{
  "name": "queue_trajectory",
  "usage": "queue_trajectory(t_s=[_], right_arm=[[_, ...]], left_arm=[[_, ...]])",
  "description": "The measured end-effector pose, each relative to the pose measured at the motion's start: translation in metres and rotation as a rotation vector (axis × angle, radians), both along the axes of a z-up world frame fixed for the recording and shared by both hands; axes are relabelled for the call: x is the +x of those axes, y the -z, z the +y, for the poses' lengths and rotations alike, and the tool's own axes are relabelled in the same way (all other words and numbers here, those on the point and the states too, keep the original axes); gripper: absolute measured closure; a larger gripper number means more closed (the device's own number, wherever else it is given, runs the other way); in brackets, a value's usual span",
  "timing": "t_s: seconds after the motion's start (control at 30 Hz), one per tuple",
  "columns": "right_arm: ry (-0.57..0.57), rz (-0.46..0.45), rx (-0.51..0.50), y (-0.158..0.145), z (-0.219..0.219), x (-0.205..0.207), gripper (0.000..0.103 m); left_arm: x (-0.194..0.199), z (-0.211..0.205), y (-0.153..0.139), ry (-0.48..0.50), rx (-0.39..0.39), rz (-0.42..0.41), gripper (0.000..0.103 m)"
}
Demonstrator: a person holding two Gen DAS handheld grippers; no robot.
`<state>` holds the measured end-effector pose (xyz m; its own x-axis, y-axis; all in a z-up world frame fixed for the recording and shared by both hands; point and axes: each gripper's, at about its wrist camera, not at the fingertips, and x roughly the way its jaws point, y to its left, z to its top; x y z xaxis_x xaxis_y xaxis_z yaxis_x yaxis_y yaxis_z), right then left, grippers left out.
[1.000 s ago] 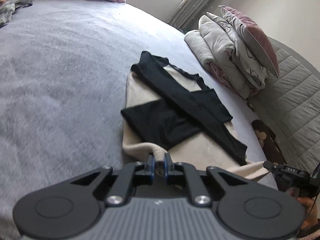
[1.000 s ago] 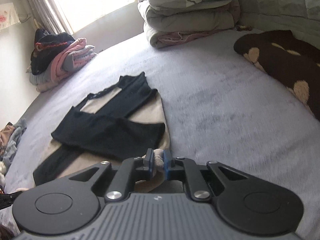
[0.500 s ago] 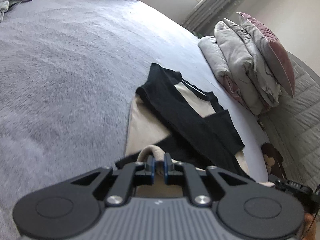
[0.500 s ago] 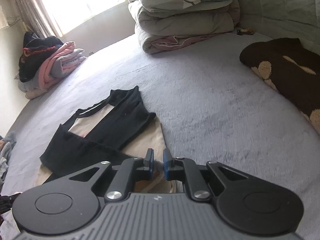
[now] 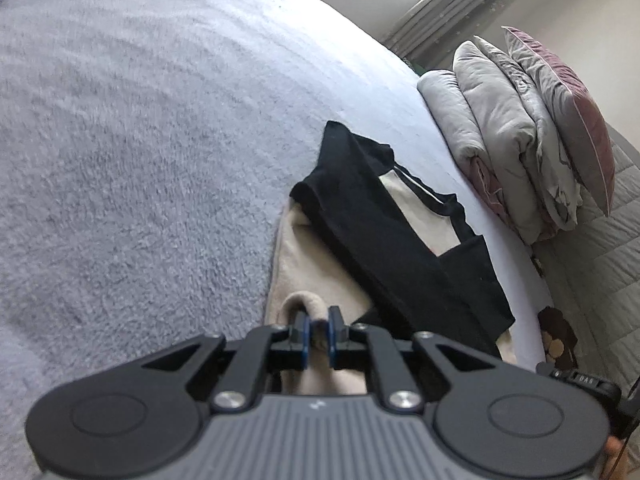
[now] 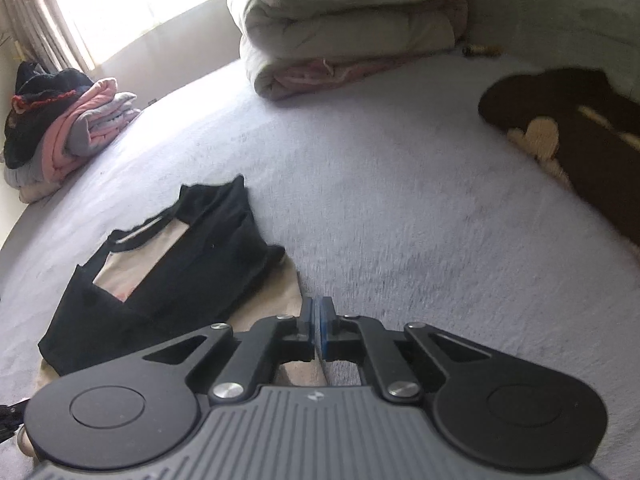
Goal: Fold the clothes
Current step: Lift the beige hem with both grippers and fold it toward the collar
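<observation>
Bed: a grey fleece cover (image 5: 140, 152) fills the left wrist view from 9 to 12 o'clock, bare of laundry across that stretch.
Left tongs (image 5: 318, 338): at 6 o'clock in their own view, pinched narrow on a raised loop of beige hem, the cloth showing between the blue pads (image 5: 305, 338).
Garment: a beige-and-black raglan top (image 5: 400, 240) lies flat on the bed just right of centre, black sleeves crossed over the beige body, neckline pointing toward 1 o'clock.
Bedding: folded grey duvets (image 5: 500, 140) topped by a mauve pillow (image 5: 576, 120) are stacked at 2 o'clock against the quilted headboard (image 5: 612, 248).
Clothes pile: in the right wrist view, a pink, grey and black stack (image 6: 60, 128) sits at 10 o'clock below the bright window (image 6: 132, 0).
Right tongs (image 6: 316, 328): at 6 o'clock in their view, pressed almost together at the top's beige edge; whether cloth sits between them cannot be told.
Blanket: a brown throw with cream motifs (image 6: 580, 148) lies at 3 o'clock, well apart from the top.
</observation>
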<state>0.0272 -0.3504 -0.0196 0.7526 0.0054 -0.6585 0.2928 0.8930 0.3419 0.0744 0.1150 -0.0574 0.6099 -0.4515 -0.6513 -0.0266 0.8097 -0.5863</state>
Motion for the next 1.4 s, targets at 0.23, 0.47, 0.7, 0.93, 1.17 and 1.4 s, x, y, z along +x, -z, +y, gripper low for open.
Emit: queue_trajectory(t_s=[0.23, 0.47, 0.7, 0.93, 1.17, 1.4], right_arm=[[0.026, -0.033, 0.081, 0.004, -0.016, -0.002, 0.087], [0.016, -0.103, 0.218, 0.006, -0.031, -0.019, 0.059], [-0.149, -0.096, 0.126, -0.001, -0.015, -0.026, 0.058], [-0.242, -0.068, 0.079, 0.002, -0.007, -0.025, 0.058], [-0.265, -0.029, 0.054, 0.011, -0.001, -0.018, 0.058], [-0.286, -0.016, 0.009, 0.014, 0.008, -0.015, 0.077]], left_arm=[[0.003, 0.005, -0.001, 0.041, -0.042, -0.013, 0.09], [0.004, 0.019, -0.011, 0.026, -0.077, -0.046, 0.063], [0.0, 0.019, -0.022, 0.099, -0.007, -0.105, 0.058], [0.002, -0.013, -0.017, 0.227, 0.122, -0.148, 0.056], [-0.002, -0.026, -0.017, 0.267, 0.223, -0.194, 0.07], [-0.006, -0.03, -0.022, 0.289, 0.272, -0.246, 0.083]])
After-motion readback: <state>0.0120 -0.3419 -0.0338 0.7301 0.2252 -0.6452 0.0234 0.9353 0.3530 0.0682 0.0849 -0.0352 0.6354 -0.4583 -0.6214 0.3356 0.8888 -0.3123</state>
